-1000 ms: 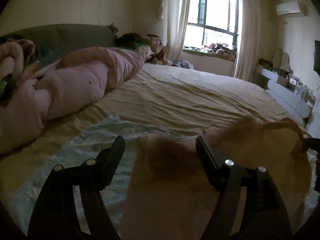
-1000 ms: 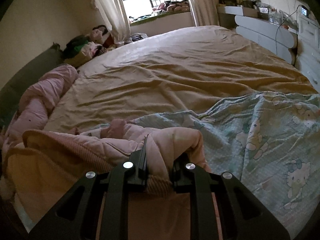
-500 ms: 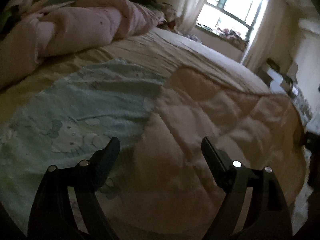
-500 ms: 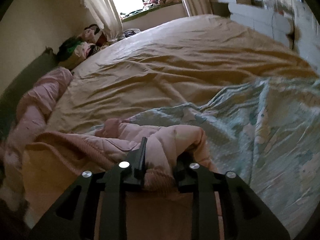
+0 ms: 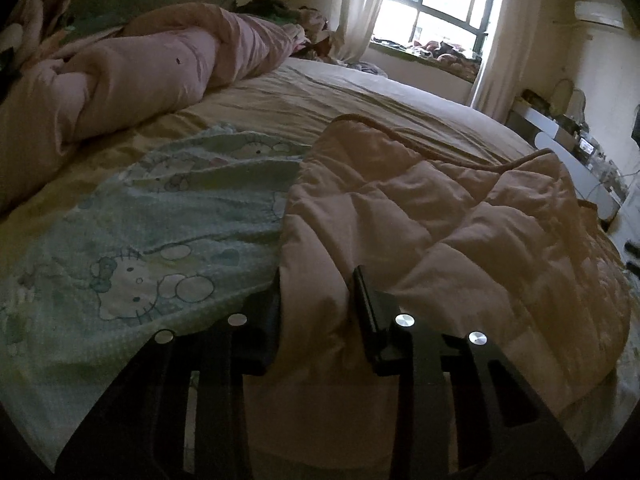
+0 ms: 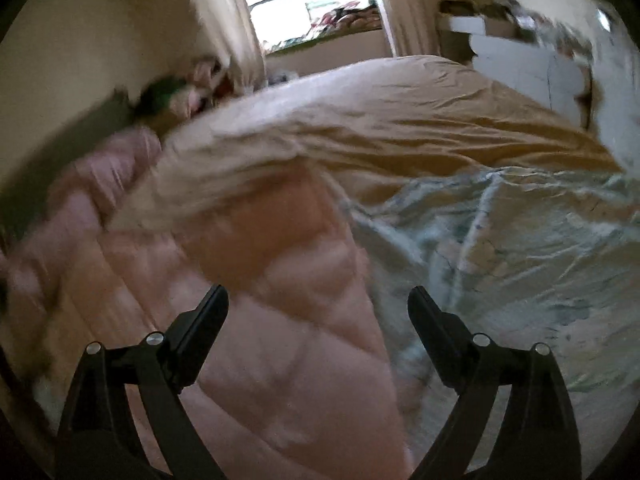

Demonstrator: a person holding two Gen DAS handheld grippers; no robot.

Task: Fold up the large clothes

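Jaws of the left gripper (image 5: 316,296) are closed on a bunched edge of the quilted pink garment (image 5: 440,224), while those of the right gripper (image 6: 318,308) stand wide apart above the same padded fabric with nothing between them. That garment lies spread over a cartoon-print blanket (image 5: 160,240) on the bed (image 5: 360,96), with a rolled pink duvet (image 5: 140,68) well apart near the headboard. Folding looks barely begun: the piece is laid out roughly flat but rumpled, its far edge curled up, with no neat fold visible. Smoothing, bringing the sides in and doubling it over all seem left to do.
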